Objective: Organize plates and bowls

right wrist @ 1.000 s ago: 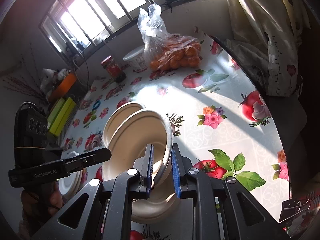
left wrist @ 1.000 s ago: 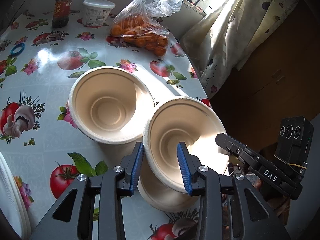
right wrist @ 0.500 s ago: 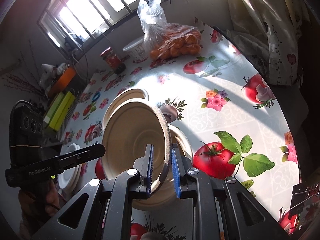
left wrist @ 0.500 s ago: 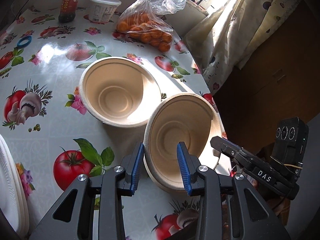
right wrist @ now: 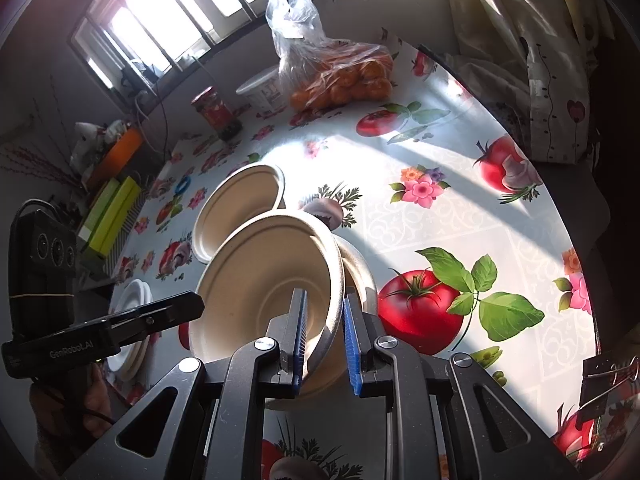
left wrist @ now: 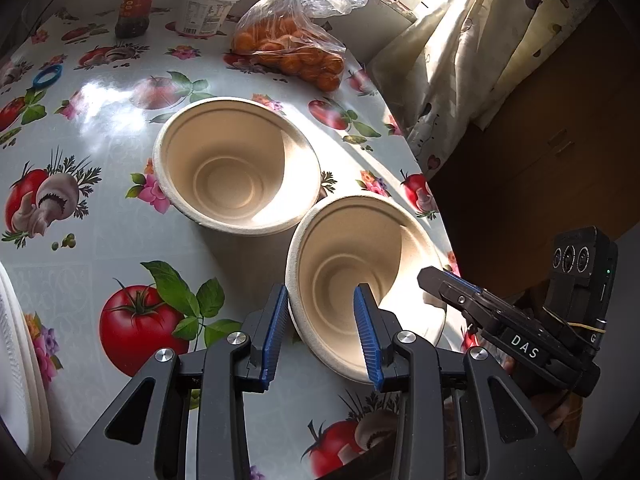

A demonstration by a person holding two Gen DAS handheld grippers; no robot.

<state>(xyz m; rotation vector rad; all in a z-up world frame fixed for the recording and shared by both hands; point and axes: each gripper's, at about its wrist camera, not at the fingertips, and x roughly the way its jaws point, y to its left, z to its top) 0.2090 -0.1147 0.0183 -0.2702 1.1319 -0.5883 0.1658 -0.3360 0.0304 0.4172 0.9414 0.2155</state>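
A beige fibre bowl (left wrist: pixel 236 168) (right wrist: pixel 240 200) rests upright on the fruit-print tablecloth. Nearer the table's right edge, a second beige bowl (left wrist: pixel 352 256) (right wrist: pixel 260 280) is tilted out of another bowl (right wrist: pixel 360 272) beneath it. My right gripper (right wrist: pixel 323 334) (left wrist: pixel 440 284) is shut on the tilted bowl's raised right rim. My left gripper (left wrist: pixel 320 326) (right wrist: pixel 192 304) straddles its low near rim, with one pad against the outside and the other inside the bowl.
White plates (left wrist: pixel 20 360) (right wrist: pixel 136 300) are stacked at the table's left edge. At the far side are a bag of oranges (left wrist: pixel 288 52), a white tub (left wrist: pixel 206 8), a dark jar (left wrist: pixel 136 4) and a blue ring (left wrist: pixel 48 76). A curtain (left wrist: pixel 480 60) hangs past the right edge.
The tilted bowl has tipped flatter and sunk closer to the bowl beneath it. Both grippers keep their places on its rim.
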